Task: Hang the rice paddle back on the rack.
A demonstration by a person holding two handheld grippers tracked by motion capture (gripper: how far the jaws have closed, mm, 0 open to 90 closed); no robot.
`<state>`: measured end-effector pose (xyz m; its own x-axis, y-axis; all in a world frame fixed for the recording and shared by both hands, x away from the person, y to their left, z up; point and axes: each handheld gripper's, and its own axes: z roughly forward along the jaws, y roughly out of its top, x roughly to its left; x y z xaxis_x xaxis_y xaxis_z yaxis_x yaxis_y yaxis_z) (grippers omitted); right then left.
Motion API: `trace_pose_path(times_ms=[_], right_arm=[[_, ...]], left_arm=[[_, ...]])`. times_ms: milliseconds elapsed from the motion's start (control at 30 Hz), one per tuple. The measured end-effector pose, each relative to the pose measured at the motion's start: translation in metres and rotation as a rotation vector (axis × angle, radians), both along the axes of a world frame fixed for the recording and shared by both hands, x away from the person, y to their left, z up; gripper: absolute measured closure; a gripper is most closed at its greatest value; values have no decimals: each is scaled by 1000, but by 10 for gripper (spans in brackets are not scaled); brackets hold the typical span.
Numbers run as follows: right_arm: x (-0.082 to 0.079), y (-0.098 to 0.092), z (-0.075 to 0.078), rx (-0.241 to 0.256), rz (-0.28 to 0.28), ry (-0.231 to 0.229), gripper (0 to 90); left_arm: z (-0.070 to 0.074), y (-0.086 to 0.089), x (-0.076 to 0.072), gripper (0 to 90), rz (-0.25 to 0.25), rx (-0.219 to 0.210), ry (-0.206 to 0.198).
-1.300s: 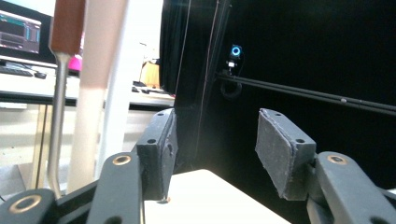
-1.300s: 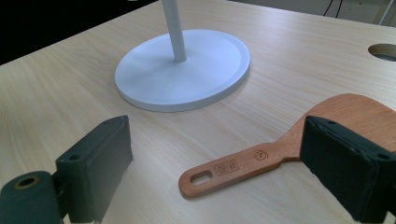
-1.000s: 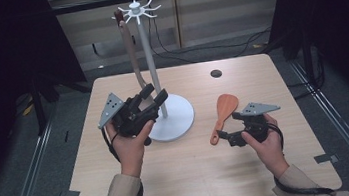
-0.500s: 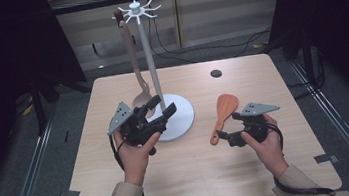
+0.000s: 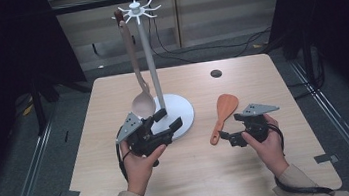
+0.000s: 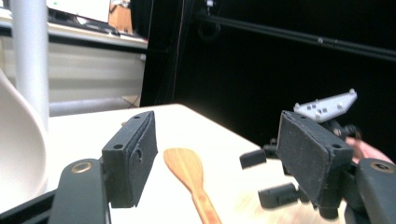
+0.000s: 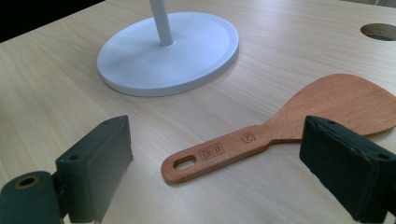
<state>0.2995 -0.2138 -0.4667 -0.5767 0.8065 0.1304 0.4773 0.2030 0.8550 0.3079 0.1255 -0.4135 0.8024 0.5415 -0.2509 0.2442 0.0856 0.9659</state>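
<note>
Both grippers wait low over the table, jaws wide and holding nothing.
The left gripper (image 5: 164,122) has moved down and nearer since a second ago, now beside the near rim of the stand base (image 5: 184,112). The right gripper (image 5: 226,137) stays in place; the wooden spatula (image 5: 223,113) lies flat, its handle end just beyond the open jaws.

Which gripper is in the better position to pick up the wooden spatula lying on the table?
Probably the right gripper. Its open jaws already face the wooden spatula, with the handle end lying just ahead between them. The left gripper is open too, but sits by the white stand's base, farther from the handle.
</note>
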Motion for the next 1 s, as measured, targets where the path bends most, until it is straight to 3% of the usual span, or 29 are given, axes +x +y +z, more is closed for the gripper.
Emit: trace_pose_path(times_ms=[233, 433, 633, 800, 933, 1000], right_arm=[[2, -4, -5, -21, -1, 12, 84], [6, -4, -11, -36, -8, 33, 86], [9, -1, -15, -62, 5, 38, 118], [11, 1, -18, -63, 44, 51, 260], [16, 4, -22, -75, 98, 62, 538], [18, 7, -23, -85, 130, 65, 651]], left_arm=[[-11, 0, -6, 278, -21, 25, 31], [-21, 5, -11, 272, -21, 91, 47], [-26, 14, -12, 257, 5, 89, 69], [-27, 21, -13, 251, 10, 86, 71], [-27, 26, -14, 247, 32, 96, 82], [-27, 28, -14, 244, 40, 79, 89]])
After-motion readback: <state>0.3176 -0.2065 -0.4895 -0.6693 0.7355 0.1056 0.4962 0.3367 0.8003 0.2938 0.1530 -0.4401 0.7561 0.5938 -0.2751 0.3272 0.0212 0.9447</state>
